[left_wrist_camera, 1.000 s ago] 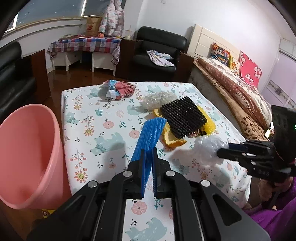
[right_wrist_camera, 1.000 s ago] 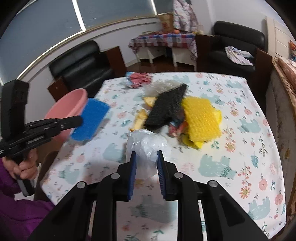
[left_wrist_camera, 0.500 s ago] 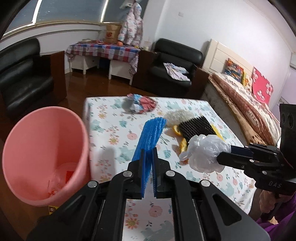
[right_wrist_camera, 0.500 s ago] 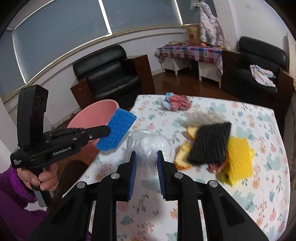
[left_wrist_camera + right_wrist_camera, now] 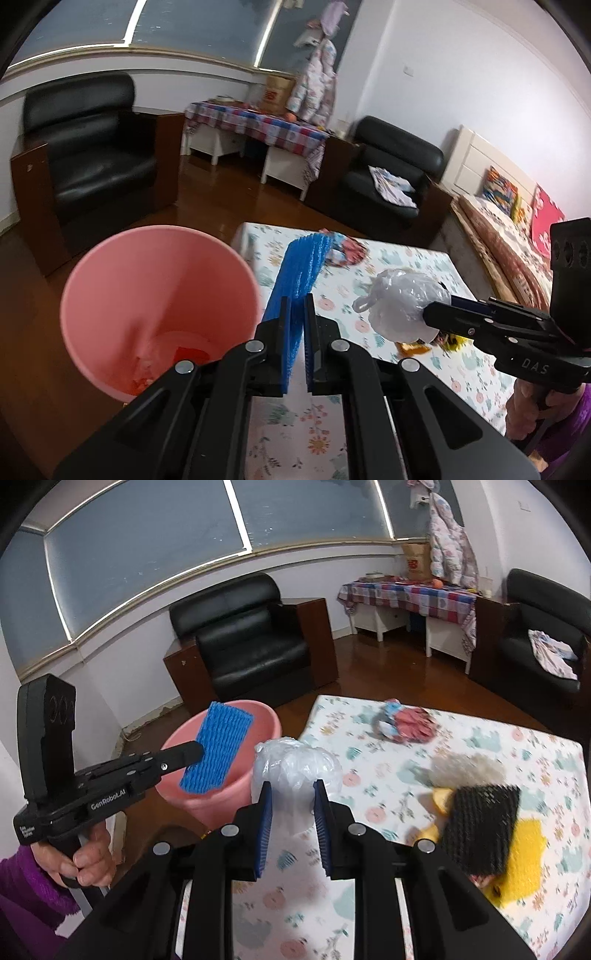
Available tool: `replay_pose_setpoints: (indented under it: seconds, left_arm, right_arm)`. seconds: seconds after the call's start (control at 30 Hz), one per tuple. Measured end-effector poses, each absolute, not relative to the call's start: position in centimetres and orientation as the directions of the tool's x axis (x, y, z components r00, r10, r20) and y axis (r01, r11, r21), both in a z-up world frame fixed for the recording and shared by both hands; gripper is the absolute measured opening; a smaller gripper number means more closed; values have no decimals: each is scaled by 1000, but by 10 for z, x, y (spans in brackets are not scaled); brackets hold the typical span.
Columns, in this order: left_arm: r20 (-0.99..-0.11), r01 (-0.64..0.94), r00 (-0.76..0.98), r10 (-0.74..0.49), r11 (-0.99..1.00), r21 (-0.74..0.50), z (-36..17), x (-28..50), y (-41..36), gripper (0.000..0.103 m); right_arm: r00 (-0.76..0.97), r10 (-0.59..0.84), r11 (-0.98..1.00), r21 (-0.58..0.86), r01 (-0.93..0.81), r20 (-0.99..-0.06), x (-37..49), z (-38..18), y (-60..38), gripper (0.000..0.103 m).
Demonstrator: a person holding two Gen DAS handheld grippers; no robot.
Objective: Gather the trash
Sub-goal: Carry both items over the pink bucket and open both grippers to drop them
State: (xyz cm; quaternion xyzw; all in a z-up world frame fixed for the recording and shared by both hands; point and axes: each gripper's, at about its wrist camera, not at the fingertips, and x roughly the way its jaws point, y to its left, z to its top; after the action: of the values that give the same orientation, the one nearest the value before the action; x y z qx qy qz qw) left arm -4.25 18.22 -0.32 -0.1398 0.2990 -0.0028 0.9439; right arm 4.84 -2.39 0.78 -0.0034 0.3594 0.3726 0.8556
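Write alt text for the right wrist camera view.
The right tool grips a crumpled clear plastic bag above a floral-covered table. At left, the left tool holds blue foam netting over a pink bin.

The right gripper [image 5: 291, 794] pinches a crumpled clear plastic bag [image 5: 295, 764]. The left gripper [image 5: 197, 751] holds blue foam netting [image 5: 218, 746] over the pink bin [image 5: 264, 720].
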Motion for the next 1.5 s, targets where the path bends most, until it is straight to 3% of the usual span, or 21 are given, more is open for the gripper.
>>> replay_pose_setpoints:
  seconds: [0.53, 1.5]
  left_arm:
    - [-558, -258, 828, 51, 919, -298, -5, -59, 233, 6]
    - [-650, -440, 740, 173, 855, -273, -41, -50, 285, 6]
  right_arm:
    - [389, 693, 651, 294, -700, -607, 71, 13, 59, 21]
    - [259, 645, 641, 324, -695, -719, 95, -49, 147, 24]
